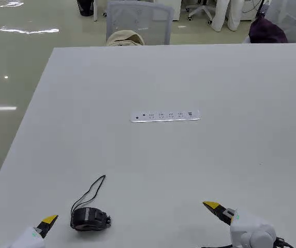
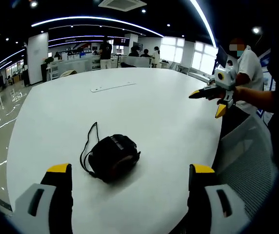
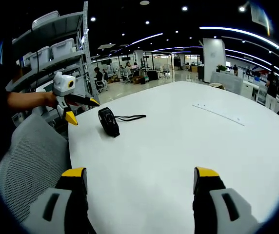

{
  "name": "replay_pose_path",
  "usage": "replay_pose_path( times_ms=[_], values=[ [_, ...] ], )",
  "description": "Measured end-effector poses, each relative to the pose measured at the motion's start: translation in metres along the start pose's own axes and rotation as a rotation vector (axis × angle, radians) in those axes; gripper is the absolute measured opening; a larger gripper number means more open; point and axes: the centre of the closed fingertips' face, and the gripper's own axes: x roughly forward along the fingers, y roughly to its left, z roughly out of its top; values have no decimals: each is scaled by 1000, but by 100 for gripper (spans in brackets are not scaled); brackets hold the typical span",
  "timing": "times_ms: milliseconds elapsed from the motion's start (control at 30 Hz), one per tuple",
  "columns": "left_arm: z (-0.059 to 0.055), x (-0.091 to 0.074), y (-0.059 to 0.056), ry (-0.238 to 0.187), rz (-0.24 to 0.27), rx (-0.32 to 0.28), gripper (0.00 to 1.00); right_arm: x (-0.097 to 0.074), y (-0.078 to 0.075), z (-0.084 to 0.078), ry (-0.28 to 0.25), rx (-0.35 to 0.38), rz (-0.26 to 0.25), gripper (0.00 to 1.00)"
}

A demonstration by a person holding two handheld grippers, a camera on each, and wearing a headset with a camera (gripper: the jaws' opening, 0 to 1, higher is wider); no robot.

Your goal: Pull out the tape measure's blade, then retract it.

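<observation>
Left tool (image 2: 131,169): it is hovering over the near left corner of the worktop (image 1: 189,170), its jaws standing wide apart and gripping nothing.
Tape measure (image 1: 88,218): it is resting on the worktop just beside the left tool, lined up between that tool's two tips in the left gripper view and touching neither of them.
Case, how it is likely handling: it is looking like a compact, hard, black shell, probably dense for its size. The rounded outline is inviting a slip, so a grip across the two flat faces seems safest.
Blade: none of it is showing drawn out, and the hook end is too small to make out. By judgement it is a thin, springy strip pulling against a return spring, best taken at the hook. The case is likely to slide if nothing is pinning it, and the blade to whip back on release.
Strap (image 1: 89,192): a thin black loop is trailing from the case toward the far side. It looks limp, so it is offering no firm hold.
Power strip (image 1: 165,115): it is lying flat and white at mid-worktop, well apart from the work.
Right tool (image 3: 140,171): it is hanging over the near right edge, jaws fully spread and empty, well apart from the tape measure.
</observation>
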Motion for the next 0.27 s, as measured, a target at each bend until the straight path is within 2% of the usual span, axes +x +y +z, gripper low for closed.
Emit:
replay_pose_path(
  times_ms=[267],
  values=[
    [0,-4,2,-4,6,-1,99,-1,-1,-1,1,-2,4,92]
  ],
)
